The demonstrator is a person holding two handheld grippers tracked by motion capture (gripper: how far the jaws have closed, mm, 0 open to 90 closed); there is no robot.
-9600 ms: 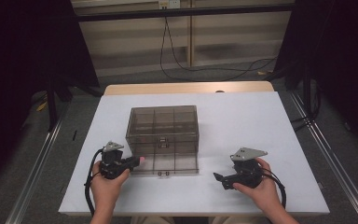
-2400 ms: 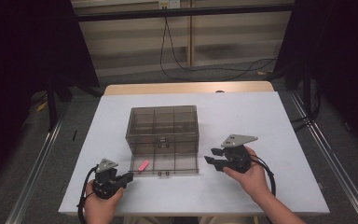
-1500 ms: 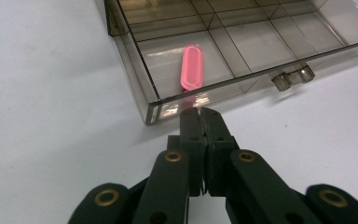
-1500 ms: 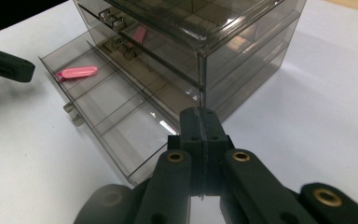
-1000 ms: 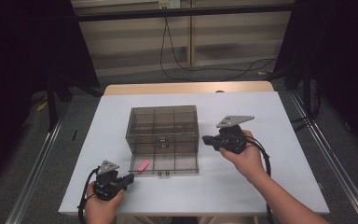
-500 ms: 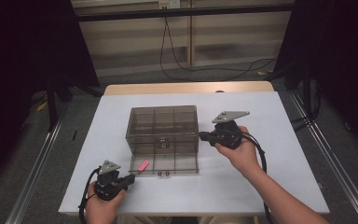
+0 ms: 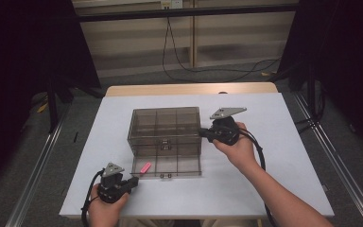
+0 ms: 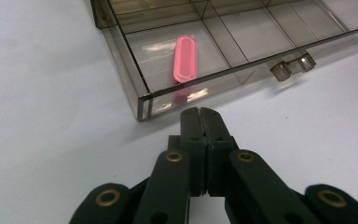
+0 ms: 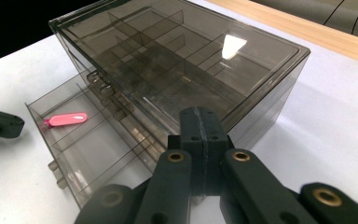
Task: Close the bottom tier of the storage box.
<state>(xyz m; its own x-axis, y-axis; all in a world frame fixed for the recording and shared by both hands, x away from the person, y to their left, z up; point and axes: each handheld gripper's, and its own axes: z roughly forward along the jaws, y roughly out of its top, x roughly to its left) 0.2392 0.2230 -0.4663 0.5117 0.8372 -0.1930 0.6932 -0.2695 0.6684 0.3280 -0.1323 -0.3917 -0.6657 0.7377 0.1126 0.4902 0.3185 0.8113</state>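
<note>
R gripper [image 7: 202, 134] had jaws closed, empty, tips at right side wall of smoked drawer box [image 7: 165, 127]. L gripper [image 8: 199, 113] also closed w/ nothing in it, just short of open bottom drawer [image 8: 142, 100] corner. Pink piece [image 8: 185, 58] lay in drawer's left front compartment.

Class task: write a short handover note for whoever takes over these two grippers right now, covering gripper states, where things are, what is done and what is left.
Left gripper: shut, empty, resting on the white table just in front of the open drawer's left corner.
Right gripper: shut, empty, its tips at the right side of the smoky drawer box.
Pink piece: lies in the leftmost compartment of the pulled-out bottom drawer.
Done: drawer opened, pink piece inside.
Left, probably: push the drawer shut, perhaps steadying the box with the right gripper.
</note>
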